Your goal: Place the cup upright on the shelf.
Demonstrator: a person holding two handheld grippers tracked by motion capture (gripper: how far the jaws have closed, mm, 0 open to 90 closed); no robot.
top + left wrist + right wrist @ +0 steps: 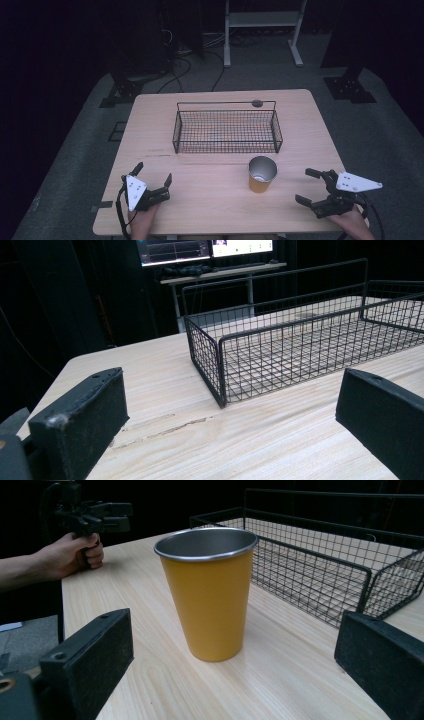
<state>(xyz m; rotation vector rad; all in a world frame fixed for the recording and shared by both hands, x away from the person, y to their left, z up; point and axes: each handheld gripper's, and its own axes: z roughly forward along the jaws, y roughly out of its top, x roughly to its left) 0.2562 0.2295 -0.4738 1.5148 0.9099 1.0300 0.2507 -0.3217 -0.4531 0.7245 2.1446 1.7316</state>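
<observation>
An orange cup (261, 175) with a bare metal inside stands upright on the wooden table (210, 205), just in front of a black wire basket (226, 128). My right gripper (306, 186) rests open at the table's right front, its jaws pointing left at the cup (210, 592) with a gap between. My left gripper (153, 175) rests open at the left front, aimed at the basket's near left corner (220, 365). Nothing is between either pair of jaws. In the right gripper view the left gripper (92, 515) and its hand show beyond the cup.
The basket (320, 555) holds nothing and sits mid-table. A small dark round spot (257, 103) lies at the table's far edge. Cables and a white stand (262, 25) are on the floor behind. Monitors (205, 247) glow past the table in the left gripper view.
</observation>
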